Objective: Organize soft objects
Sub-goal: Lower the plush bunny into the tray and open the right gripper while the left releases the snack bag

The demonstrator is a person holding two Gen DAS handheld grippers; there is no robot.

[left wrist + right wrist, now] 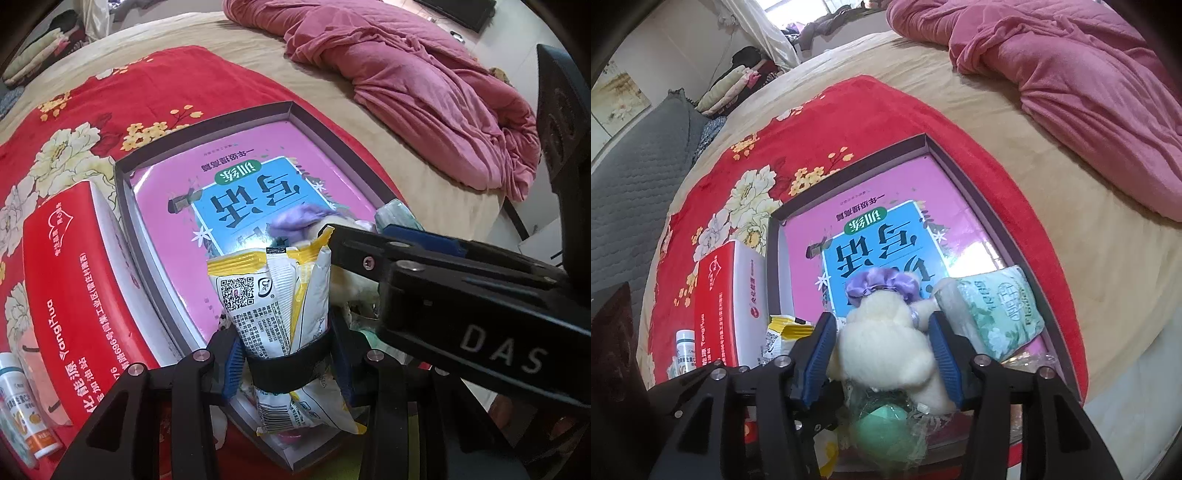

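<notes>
Partly done, by the look of it: inside the box (934,147), lying on the pink book (886,236), a cream plush toy (882,343) with a purple frill at about 6 o'clock in the right wrist view, a tissue pack (993,314) just beside it at 4 o'clock, and a green ball in crinkled wrap (882,432) close under the camera. Still outside, on the red floral blanket (746,147) at 8 o'clock: a red tissue box (716,314) against the box wall and a small bottle (685,350) beside it. Not yet stowed: the yellow-and-white snack bag (273,295), pinched upright at its middle by the left hand-held gripper (288,365), over the near edge of the box at 6 o'clock in the left wrist view. Right hand-held gripper (884,350) straddling the toy, blue pads alongside its body, jaws part spread; contact too close to judge, so release or grip cannot be told apart. Both tools pitched steeply down toward the box, side by side, the right one crossing the left view from 4 o'clock. Likely left: set the bag in, then deal with the tissue box. Pink quilt (424,85) bunched far off at 1 o'clock on the bed (424,184).
</notes>
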